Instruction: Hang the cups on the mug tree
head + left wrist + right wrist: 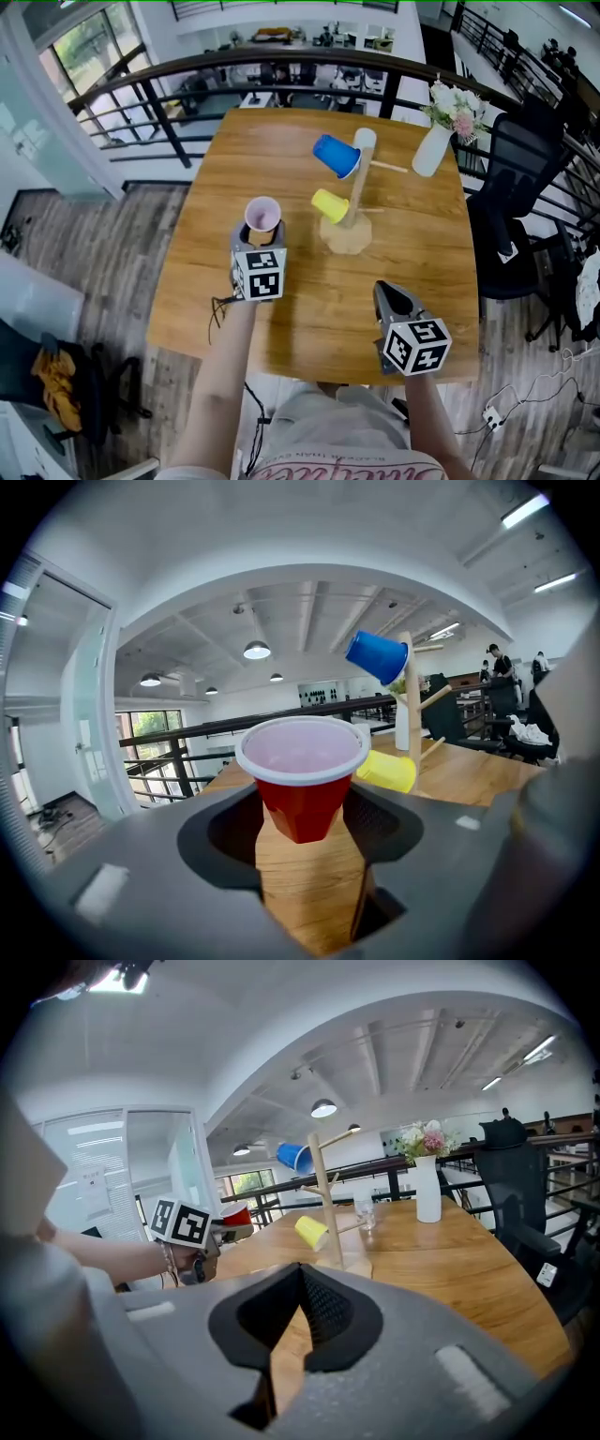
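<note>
Left gripper (261,242): jaws clamped on the lower body of a red cup (302,785) with a white rim. The cup stands upright, mouth up, and is held clear of the wooden table (412,281). In the head view it sits to the left of the mug tree (353,202), near it but not touching.

Right gripper (301,1271): jaws closed tip to tip, with nothing between them. It hangs over the near edge of the table, well apart from the tree.

The wooden mug tree stands upright on its round base near the table's middle. A blue cup (336,156) hangs tilted on an upper peg, and a yellow cup (329,205) hangs on a lower peg on the same side.

A white vase of flowers (435,142) stands at the far right of the table.
</note>
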Demonstrator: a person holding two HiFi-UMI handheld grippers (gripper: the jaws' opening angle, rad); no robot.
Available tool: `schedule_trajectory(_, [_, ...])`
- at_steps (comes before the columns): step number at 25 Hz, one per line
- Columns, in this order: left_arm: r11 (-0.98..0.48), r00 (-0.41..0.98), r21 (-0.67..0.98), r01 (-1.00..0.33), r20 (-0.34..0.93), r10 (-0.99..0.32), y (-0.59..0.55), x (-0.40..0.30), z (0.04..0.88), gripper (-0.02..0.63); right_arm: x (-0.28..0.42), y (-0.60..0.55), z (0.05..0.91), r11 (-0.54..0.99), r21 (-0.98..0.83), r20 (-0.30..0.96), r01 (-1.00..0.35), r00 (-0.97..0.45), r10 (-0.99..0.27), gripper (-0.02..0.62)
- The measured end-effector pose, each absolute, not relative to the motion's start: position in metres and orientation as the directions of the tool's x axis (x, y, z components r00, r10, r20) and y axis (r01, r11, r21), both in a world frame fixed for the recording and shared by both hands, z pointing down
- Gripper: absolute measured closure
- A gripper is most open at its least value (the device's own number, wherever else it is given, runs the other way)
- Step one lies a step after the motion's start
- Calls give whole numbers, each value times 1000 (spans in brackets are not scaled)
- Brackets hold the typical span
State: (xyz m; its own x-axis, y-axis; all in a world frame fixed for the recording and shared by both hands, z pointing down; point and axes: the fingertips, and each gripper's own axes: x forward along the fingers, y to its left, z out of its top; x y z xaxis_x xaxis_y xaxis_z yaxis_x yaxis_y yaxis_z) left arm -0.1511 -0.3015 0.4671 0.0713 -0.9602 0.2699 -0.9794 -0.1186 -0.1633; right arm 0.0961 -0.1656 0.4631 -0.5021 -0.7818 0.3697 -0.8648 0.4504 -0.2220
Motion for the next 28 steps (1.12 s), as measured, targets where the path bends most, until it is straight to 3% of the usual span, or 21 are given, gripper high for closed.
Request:
schedule_trajectory(12, [-182,144,-139,-973,246,-958,-261,-78,416,325,128,-183,437,460,-266,272,-847,-524,-807,594])
schedule_trajectory(19, [-224,213,-12,-975,260,-942,-250,-40,399,325,149,-195,424,441,-269,234,-856,-502,-833,594])
schedule_trajectory(28, [-438,470,183,-880,211,-857,-246,40,362,325,178,-206,417,394,-284,208,-874,-458,-864,594])
